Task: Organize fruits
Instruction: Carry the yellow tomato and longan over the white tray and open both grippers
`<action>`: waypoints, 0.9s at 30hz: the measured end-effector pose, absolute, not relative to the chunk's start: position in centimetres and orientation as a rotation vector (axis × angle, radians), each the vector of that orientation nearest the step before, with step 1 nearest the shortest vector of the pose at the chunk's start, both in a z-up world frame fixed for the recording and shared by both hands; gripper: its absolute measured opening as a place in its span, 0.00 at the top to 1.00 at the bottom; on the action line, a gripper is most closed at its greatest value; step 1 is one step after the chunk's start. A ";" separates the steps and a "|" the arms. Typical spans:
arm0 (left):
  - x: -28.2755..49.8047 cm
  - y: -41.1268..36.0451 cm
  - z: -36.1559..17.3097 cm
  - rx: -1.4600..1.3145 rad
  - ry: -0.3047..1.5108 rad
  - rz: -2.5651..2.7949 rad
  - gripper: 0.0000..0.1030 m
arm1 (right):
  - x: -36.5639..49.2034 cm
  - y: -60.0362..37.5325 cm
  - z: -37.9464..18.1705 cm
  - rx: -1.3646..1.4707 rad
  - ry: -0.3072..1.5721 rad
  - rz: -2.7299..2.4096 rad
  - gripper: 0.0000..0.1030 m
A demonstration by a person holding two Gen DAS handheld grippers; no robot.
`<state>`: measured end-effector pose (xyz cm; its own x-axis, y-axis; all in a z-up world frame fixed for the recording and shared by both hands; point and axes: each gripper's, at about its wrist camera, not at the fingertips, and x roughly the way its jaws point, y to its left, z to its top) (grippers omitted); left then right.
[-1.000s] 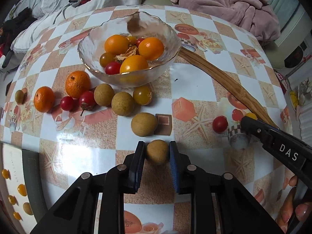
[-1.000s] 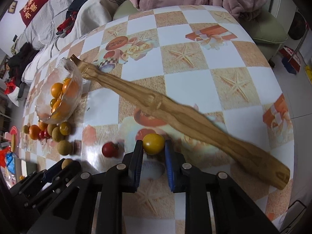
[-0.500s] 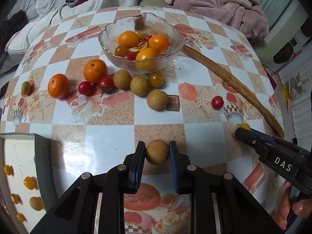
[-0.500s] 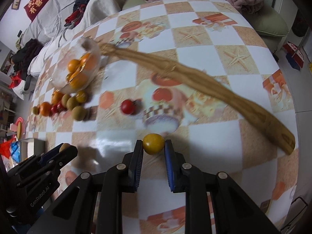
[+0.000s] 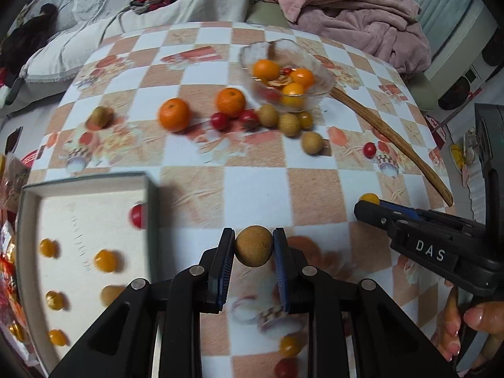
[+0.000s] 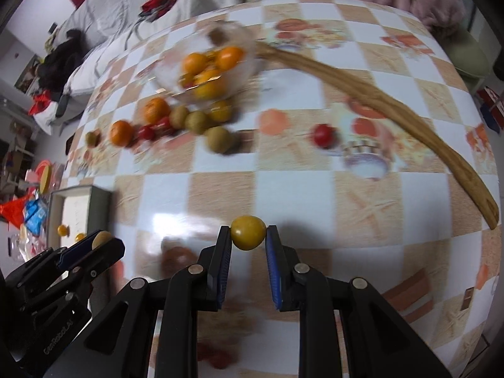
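1. Fruits: brown longan pinched in left gripper jaws, lifted above worktop for carrying.
2. Yellow tomato clamped in right gripper jaws, likewise aloft.
3. Tray, left, already holding sorted fruit: probable destination.
4. Glass bowl, far side; loose fruit beside it awaits sorting.

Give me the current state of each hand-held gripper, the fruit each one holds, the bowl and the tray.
Left hand-held gripper: shut on longan, lifted.
Right hand-held gripper: shut on yellow tomato, lifted.
Glass bowl: upright, holding oranges.
White tray: open, partly filled with small fruits.
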<state>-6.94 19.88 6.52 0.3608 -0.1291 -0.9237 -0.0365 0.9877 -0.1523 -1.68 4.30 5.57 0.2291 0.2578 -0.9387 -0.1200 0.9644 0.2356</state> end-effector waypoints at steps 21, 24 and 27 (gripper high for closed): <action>-18.2 34.7 4.6 -0.250 1.248 0.207 0.75 | -4.1 25.3 6.9 -0.094 1.310 0.589 0.77; -18.6 35.2 3.8 -0.252 1.265 0.211 0.75 | -4.1 27.5 6.2 -0.123 1.314 0.611 0.77; -19.0 35.6 3.5 -0.252 1.265 0.214 0.75 | -3.9 29.1 5.5 -0.155 1.318 0.622 0.77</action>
